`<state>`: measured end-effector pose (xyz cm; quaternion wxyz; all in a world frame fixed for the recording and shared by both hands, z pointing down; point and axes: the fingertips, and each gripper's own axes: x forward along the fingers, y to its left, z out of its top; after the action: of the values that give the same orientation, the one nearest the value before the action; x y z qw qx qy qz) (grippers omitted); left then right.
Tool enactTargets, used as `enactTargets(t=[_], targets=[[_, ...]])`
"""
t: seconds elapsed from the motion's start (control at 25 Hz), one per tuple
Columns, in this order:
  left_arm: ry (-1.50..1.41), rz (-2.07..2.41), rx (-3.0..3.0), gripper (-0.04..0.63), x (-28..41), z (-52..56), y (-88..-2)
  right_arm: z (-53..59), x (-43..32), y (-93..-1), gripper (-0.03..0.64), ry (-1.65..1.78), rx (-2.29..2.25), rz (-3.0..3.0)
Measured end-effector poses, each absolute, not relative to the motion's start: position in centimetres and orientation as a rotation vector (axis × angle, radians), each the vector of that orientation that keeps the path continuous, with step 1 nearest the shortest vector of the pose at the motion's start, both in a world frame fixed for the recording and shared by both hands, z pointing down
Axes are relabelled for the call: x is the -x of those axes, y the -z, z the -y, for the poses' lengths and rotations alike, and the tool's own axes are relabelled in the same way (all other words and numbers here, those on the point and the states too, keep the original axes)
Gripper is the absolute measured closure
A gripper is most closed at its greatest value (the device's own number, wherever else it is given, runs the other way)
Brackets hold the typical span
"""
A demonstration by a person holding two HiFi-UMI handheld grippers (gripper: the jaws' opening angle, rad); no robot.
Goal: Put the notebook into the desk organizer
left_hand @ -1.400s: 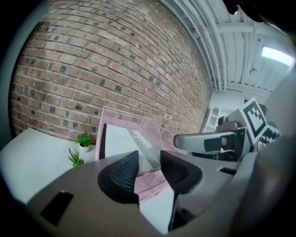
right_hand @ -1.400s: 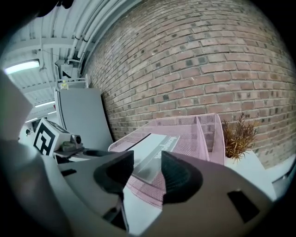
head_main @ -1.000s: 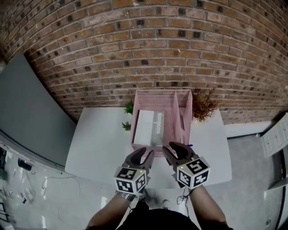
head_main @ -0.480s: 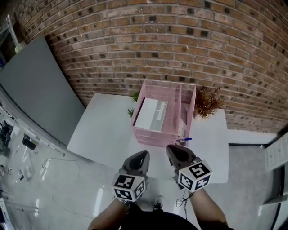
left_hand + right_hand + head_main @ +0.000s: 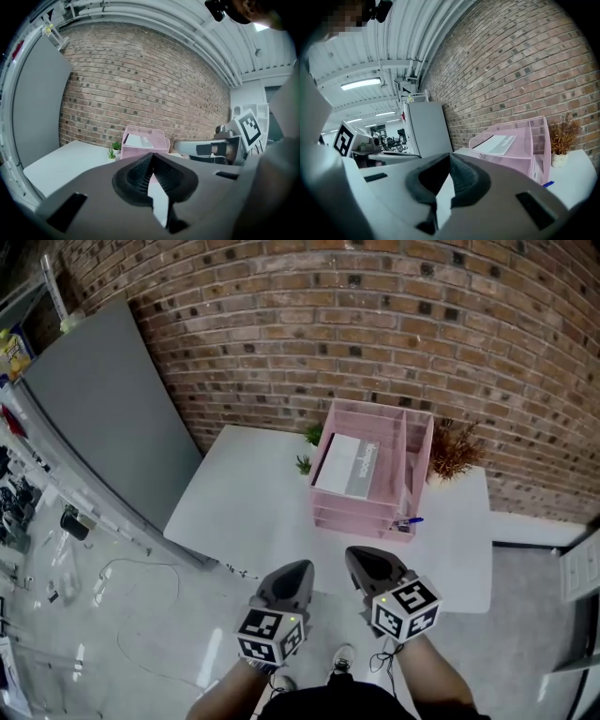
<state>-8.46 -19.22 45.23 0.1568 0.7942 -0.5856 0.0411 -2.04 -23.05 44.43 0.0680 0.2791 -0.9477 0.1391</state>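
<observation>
Nearest the person, the left gripper (image 5: pixel 299 567) and the right gripper (image 5: pixel 354 555), each grey with a marker cube, hang side by side off the near edge of the white rectangular table (image 5: pixel 253 495). Their own views show both pairs of jaws pressed together with nothing between the ribbed pads.

Farther back, the white notebook with a grey band (image 5: pixel 345 467) lies in the top tray of the pink wire-mesh desk organizer (image 5: pixel 356 518), which stands at the far side of the table against the brown brick wall (image 5: pixel 328 324). By this, the task looks finished. The step in hand is only to end cleanly: keep both grippers low, closed and well apart from the organizer, so nothing nudges the light mesh frame or the blue pen (image 5: pixel 413 519) just beside its base. A last look should confirm that the notebook sits inside the tray's rim.

Some things are hard to make out. The organizer's lower tiers and its narrow right compartment are veiled by mesh, so I cannot tell their contents. The print on the notebook's band is too small to read. Whether the notebook lies fully flat cannot be told. The forearms are cut off at the frame's bottom.
</observation>
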Motion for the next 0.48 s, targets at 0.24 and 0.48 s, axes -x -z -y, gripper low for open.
enactTargets(t=[0.24,0.48], targets=[[-0.078,1.63,-2.322,0.589,11.8,15.3,-44.3,18.8,5.3,-43.5,0.614,-0.389,-0.887,2.838],[-0.066,1.554,-2.381,0.589,15.1,11.0,-43.8,13.8,7.7,-42.5,0.614,-0.356,-1.004,2.812]])
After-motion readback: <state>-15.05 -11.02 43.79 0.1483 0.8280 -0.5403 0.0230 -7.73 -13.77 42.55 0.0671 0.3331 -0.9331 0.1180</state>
